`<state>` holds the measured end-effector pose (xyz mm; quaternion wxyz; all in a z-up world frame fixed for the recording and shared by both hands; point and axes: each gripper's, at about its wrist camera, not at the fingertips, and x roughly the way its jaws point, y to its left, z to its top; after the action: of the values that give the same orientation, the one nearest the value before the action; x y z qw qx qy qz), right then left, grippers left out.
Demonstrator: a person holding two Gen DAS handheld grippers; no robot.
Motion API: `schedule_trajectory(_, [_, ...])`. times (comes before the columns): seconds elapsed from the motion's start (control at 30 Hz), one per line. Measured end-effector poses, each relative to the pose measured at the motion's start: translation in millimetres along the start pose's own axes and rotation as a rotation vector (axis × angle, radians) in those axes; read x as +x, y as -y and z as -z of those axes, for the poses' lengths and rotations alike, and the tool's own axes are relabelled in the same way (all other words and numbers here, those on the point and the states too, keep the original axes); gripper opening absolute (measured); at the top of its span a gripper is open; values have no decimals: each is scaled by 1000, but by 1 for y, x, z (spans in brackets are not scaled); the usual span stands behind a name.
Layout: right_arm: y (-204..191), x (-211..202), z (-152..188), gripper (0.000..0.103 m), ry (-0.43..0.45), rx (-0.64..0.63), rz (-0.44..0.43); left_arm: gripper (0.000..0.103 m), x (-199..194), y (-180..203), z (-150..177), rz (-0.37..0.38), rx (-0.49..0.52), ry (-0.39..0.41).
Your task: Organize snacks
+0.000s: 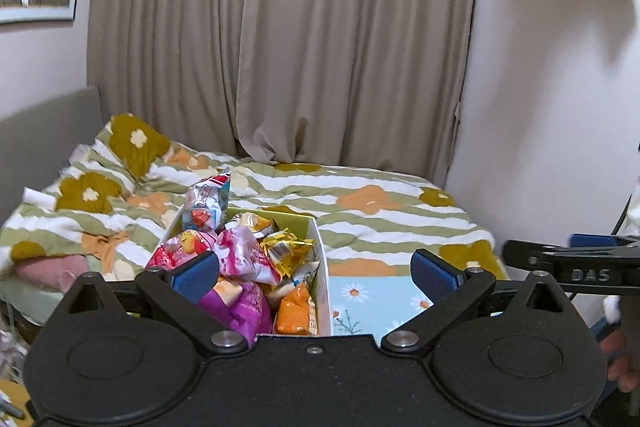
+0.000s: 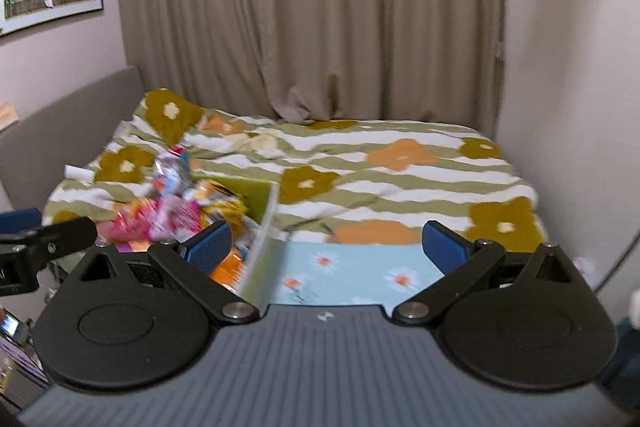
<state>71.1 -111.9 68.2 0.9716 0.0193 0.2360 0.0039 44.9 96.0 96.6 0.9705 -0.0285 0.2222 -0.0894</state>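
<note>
A white box (image 1: 322, 267) with a yellow-green inside sits on the bed, heaped with snack packets: a pink one (image 1: 240, 255), a gold one (image 1: 286, 251), an orange one (image 1: 294, 315) and a red-and-blue one (image 1: 206, 205) standing at the far end. Its blue daisy-print lid (image 1: 380, 301) lies flat to its right. My left gripper (image 1: 316, 273) is open and empty above the box's near end. My right gripper (image 2: 326, 247) is open and empty above the lid (image 2: 352, 275), with the box (image 2: 264, 227) to its left; this view is blurred.
The floral striped quilt (image 1: 380, 219) covers the bed. Beige curtains (image 1: 280, 47) hang behind it, with a white wall at right and a grey headboard (image 1: 44, 139) at left. The other gripper's arm (image 1: 580, 263) shows at the right edge.
</note>
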Motion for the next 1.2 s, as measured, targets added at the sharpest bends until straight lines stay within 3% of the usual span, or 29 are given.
schedule_trajectory(0.4, [42, -54, 49, 103, -53, 28, 90, 103, -31, 34, 27, -117, 93, -17])
schedule_trajectory(1.2, [41, -62, 65, 103, -73, 40, 101, 103, -27, 33, 36, -97, 80, -50])
